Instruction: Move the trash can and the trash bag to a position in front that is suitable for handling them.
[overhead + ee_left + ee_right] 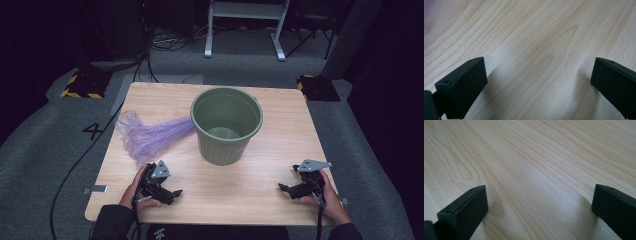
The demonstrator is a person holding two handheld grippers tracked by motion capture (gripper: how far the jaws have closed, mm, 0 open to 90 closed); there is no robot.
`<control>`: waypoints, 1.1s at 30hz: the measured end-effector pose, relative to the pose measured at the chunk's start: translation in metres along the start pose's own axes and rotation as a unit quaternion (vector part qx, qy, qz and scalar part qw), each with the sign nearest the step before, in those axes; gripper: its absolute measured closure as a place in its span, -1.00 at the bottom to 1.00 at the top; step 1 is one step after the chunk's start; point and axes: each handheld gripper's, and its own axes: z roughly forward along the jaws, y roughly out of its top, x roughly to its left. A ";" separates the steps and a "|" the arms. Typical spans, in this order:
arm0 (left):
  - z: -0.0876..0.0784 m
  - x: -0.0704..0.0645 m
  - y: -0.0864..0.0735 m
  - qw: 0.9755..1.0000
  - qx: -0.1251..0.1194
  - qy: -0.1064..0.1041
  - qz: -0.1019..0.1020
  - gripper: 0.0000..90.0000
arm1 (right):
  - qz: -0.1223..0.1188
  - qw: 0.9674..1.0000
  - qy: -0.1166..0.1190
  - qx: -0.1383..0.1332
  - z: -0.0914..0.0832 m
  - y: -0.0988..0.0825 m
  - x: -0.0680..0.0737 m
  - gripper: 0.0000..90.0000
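We noted the bench (280, 145) first: wood top, mostly bare. At its middle stood the green bin (226, 125), upright and empty, mouth up, likely ready for lining. The purple bag (150, 135) lay flat at the bin's left, its near end touching the wall, within easy reach. Left claw (167, 192) and right claw (290, 190) rested low at the near edge, both released, grasping nothing, well apart from the bag.

a lab: hazard-striped floor blocks (80, 86), trailing cables (80, 155), grey carpet (40, 150).
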 end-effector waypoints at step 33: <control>0.000 0.000 0.000 1.000 0.000 0.007 -0.006 -0.99 | -0.070 0.992 0.036 -0.096 -0.026 0.059 0.025 -0.59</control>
